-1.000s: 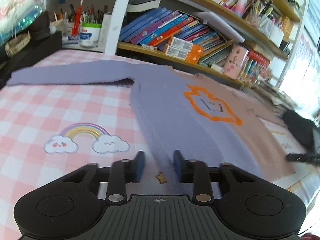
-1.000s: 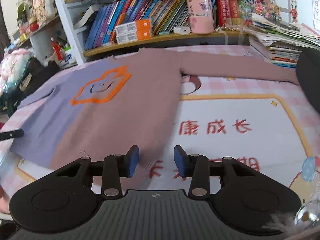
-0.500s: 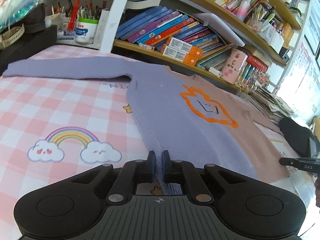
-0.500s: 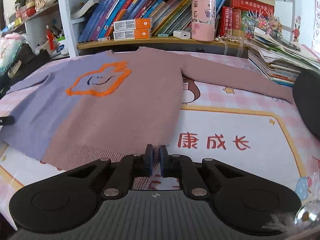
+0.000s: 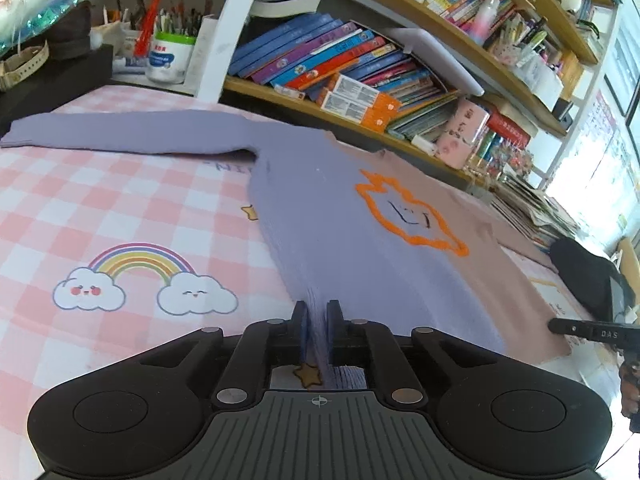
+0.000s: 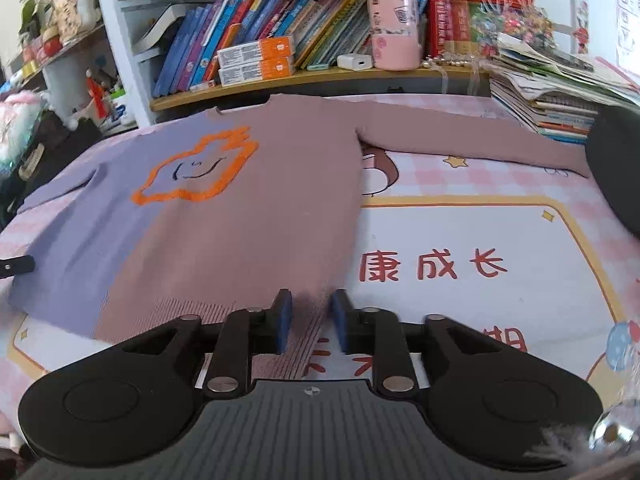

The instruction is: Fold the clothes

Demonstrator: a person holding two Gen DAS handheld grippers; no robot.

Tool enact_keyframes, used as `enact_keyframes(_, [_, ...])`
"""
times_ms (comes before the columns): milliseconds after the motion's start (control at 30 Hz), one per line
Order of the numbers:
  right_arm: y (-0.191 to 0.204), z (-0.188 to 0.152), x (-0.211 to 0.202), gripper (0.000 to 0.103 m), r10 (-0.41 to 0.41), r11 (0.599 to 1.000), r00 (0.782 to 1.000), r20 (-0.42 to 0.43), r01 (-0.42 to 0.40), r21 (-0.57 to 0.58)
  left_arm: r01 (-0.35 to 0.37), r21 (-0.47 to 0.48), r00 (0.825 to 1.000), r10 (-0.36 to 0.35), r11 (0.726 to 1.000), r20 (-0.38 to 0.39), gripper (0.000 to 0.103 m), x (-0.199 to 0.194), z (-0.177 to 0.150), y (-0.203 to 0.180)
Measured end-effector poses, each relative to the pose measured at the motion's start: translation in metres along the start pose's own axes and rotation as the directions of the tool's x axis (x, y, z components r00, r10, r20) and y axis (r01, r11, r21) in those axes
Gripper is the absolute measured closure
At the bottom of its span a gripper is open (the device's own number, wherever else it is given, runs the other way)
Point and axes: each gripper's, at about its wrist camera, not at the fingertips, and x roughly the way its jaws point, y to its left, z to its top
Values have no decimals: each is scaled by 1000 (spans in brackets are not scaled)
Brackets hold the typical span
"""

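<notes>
A two-tone sweater (image 6: 240,216) lies spread flat on the bench (image 5: 120,208), front up, with the orange outline figure (image 5: 408,216) on its chest, one half lilac and the other dusty pink. Its hem runs right up to both tongs and its collar points away from them toward the bookshelf (image 5: 360,80) beyond. The left tongs (image 5: 317,322) are closed on the lilac corner of the hem, a thin ridge of knit pinched up between the blue pads. The right tongs (image 6: 311,316) sit over the ribbed pink corner with a gap between the pads; cloth bunches into that gap, but whether they bite it I cannot tell. The lilac sleeve (image 5: 128,136) stretches out far to the left of the left tongs, the pink sleeve (image 6: 472,144) far to the right of the right tongs, both flat on the cartoon-printed mat (image 6: 460,240). The knit looks light, soft and stretchy, likely to sag and drape rather than hold a line, and not slippery on this covering. The ribbed hem corners seem the firmest places to grip; a shallow pinch could slide off, and uneven lifting would probably skew the fold.
</notes>
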Motion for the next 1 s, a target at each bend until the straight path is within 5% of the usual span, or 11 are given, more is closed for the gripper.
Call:
enact_keyframes(267, [-6,-1,-1,98,-75,997,996,38,76,-32,15,31,1000,-15,999,-13,97,4,-5,-15])
enact_keyframes(467, [-3,-5,-7,96,-22,1000,999,26,22,-22,-31,18,999,32,999,-7,97,-6,-2,-6])
enact_keyframes(667, [-6,0,-11,74,-11,1000,999,40,11,2,-20,-33,1000,20,999,12,91,-10,-1,1])
enact_keyframes(733, [-8,0,-9,74,-19,1000,999,32,19,10,-9,-57,1000,9,998,2,91,-5,-2,2])
enact_keyframes(833, [-10,-4,-5,77,-18,999,1000,19,18,27,1,-28,1000,-1,1000,-7,92,0,-3,-4])
enact_keyframes(933, [-8,-5,-5,93,6,1000,1000,11,-6,31,-10,-15,1000,10,1000,-5,97,1,2,0])
enact_keyframes(1000, [-2,-7,-5,93,29,999,1000,7,-30,20,-60,-16,998,60,998,15,97,-2,4,7])
